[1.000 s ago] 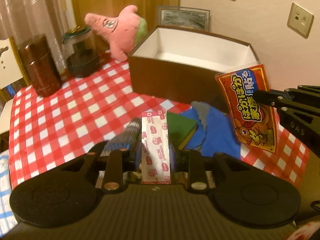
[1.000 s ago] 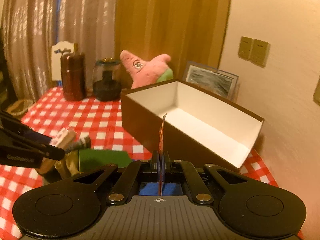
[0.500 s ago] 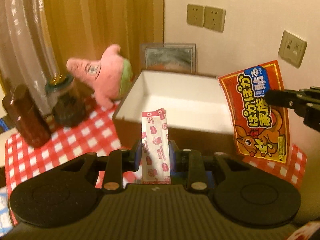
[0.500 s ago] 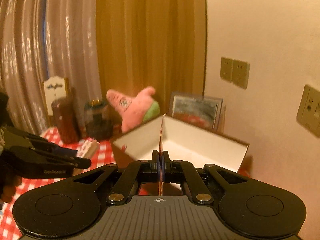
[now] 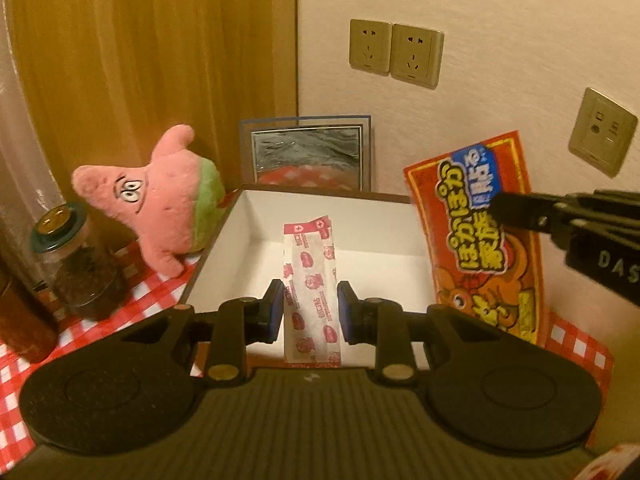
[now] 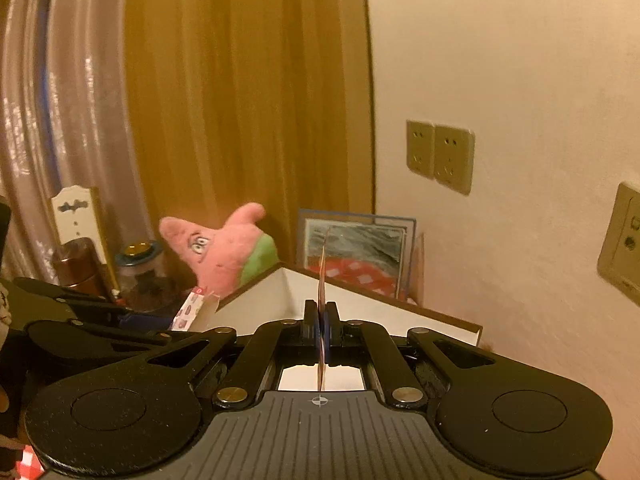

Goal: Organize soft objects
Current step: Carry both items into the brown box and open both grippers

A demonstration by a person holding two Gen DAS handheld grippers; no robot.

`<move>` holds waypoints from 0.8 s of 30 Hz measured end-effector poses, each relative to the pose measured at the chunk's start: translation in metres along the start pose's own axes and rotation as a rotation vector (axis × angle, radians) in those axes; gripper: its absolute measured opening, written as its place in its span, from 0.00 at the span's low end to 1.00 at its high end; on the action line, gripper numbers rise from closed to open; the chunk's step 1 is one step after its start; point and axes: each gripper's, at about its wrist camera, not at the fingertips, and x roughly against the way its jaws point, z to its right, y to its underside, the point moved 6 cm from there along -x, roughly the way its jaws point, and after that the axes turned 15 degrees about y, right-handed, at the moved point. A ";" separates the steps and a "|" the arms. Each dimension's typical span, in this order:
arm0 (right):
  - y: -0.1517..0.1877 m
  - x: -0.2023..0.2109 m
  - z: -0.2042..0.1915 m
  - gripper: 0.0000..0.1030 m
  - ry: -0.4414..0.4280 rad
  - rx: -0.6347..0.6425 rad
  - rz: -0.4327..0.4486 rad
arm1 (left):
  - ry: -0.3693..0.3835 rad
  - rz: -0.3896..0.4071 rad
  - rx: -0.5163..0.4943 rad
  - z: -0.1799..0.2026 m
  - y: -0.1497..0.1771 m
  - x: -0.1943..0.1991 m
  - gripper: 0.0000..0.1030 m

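My left gripper [image 5: 310,306] is shut on a white packet with red print [image 5: 310,276] and holds it upright above the near edge of the brown box with a white inside [image 5: 372,256]. My right gripper [image 6: 320,316] is shut on an orange-red heat-pad packet [image 5: 476,232], seen edge-on in the right wrist view [image 6: 322,280], and holds it over the box's right side. The box also shows in the right wrist view [image 6: 256,304]. A pink star plush [image 5: 160,200] leans beside the box's left wall.
A glass jar with a dark lid [image 5: 76,268] and a brown canister [image 5: 20,320] stand left on the red checked cloth [image 5: 132,304]. A framed picture [image 5: 306,154] leans on the wall behind the box. Wall sockets [image 5: 396,54] sit above.
Both grippers have risen and moved forward with their packets, from over the table to above the box. The blue and green cloths on the table have dropped out of view.
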 end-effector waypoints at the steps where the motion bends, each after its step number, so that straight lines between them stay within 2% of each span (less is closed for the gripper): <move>1: 0.000 -0.007 0.003 0.02 0.002 -0.012 -0.008 | 0.005 -0.007 0.000 0.001 -0.003 -0.008 0.25; 6: 0.005 -0.042 0.013 0.02 -0.004 -0.060 -0.077 | 0.008 -0.037 0.004 -0.001 -0.011 -0.039 0.25; 10: 0.011 -0.070 0.020 0.02 -0.044 -0.122 -0.163 | 0.018 -0.063 0.008 -0.002 -0.013 -0.058 0.25; 11: 0.013 -0.075 0.021 0.06 -0.044 -0.117 -0.178 | 0.017 -0.070 0.006 -0.002 -0.012 -0.062 0.25; 13: 0.017 -0.082 0.022 0.21 -0.047 -0.099 -0.194 | 0.017 -0.079 0.004 -0.002 -0.011 -0.068 0.25; 14: 0.020 -0.085 0.024 0.35 -0.042 -0.106 -0.203 | 0.019 -0.085 0.004 -0.002 -0.010 -0.070 0.25; 15: 0.023 -0.086 0.027 0.46 -0.039 -0.116 -0.207 | 0.020 -0.090 0.005 -0.001 -0.010 -0.072 0.25; 24: 0.052 -0.093 0.047 0.48 -0.008 -0.139 -0.299 | 0.014 -0.123 -0.013 0.000 -0.009 -0.087 0.27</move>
